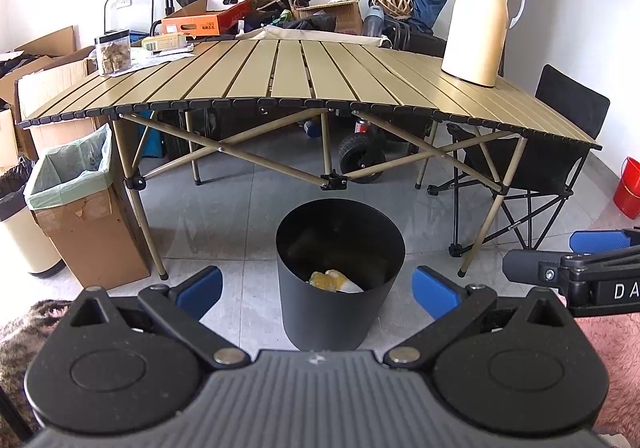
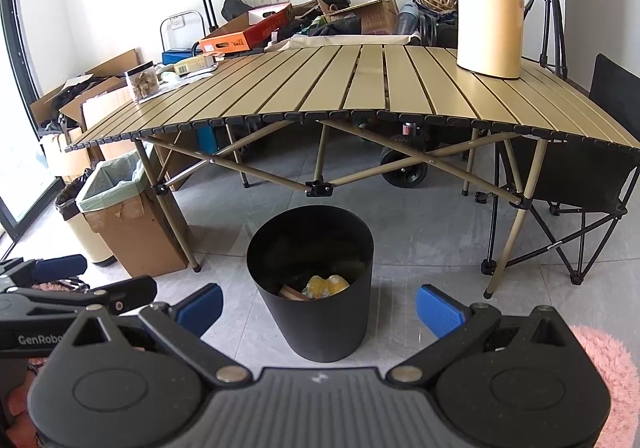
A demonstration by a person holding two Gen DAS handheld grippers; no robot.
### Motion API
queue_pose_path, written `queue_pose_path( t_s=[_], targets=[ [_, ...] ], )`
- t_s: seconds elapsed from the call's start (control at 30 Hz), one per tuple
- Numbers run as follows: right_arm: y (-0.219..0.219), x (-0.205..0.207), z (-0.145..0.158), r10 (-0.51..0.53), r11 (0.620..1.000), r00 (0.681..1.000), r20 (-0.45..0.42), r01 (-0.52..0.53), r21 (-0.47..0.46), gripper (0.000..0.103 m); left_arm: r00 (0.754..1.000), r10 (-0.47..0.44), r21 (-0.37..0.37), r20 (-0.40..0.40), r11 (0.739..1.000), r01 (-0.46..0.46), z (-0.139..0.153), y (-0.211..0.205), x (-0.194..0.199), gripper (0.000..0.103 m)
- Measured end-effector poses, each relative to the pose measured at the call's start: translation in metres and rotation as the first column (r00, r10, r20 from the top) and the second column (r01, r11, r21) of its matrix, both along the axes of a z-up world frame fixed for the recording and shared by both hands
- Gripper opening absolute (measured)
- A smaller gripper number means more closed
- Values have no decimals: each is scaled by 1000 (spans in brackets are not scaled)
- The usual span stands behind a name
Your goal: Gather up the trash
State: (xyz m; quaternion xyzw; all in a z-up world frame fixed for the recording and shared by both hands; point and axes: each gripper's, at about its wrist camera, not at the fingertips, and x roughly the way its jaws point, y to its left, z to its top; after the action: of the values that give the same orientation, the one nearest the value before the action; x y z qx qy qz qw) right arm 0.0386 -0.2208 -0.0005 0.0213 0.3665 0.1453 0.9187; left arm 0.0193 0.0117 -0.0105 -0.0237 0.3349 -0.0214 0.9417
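A round black bin [image 1: 340,288] [image 2: 312,288] stands on the grey tiled floor in front of the folding table. Inside it lies crumpled yellow and white trash [image 1: 332,280] [image 2: 326,285], with a brown piece [image 2: 294,292] beside it in the right wrist view. My left gripper [image 1: 318,290] is open just short of the bin, blue pads wide apart and nothing between them. My right gripper [image 2: 320,306] is also open and empty, its pads flanking the bin's near side. Each gripper shows at the edge of the other's view.
The slatted tan table [image 1: 288,79] carries a cream thermos jug [image 1: 480,19] and a clear jar [image 1: 114,53]. A lined cardboard box [image 1: 86,215] stands at the left table leg, a black folding chair [image 1: 560,159] at the right. A red bucket [image 1: 628,187] sits far right, fluffy rugs near me.
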Motion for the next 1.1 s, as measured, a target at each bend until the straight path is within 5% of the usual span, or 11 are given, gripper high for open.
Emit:
queue_pose_path(
  t_s=[1.1],
  targets=[
    [-3,1,3,-2,1000,1000,-1,2,1,103,1000,-3,0,11,1000,3,4,1,0,103]
  ],
)
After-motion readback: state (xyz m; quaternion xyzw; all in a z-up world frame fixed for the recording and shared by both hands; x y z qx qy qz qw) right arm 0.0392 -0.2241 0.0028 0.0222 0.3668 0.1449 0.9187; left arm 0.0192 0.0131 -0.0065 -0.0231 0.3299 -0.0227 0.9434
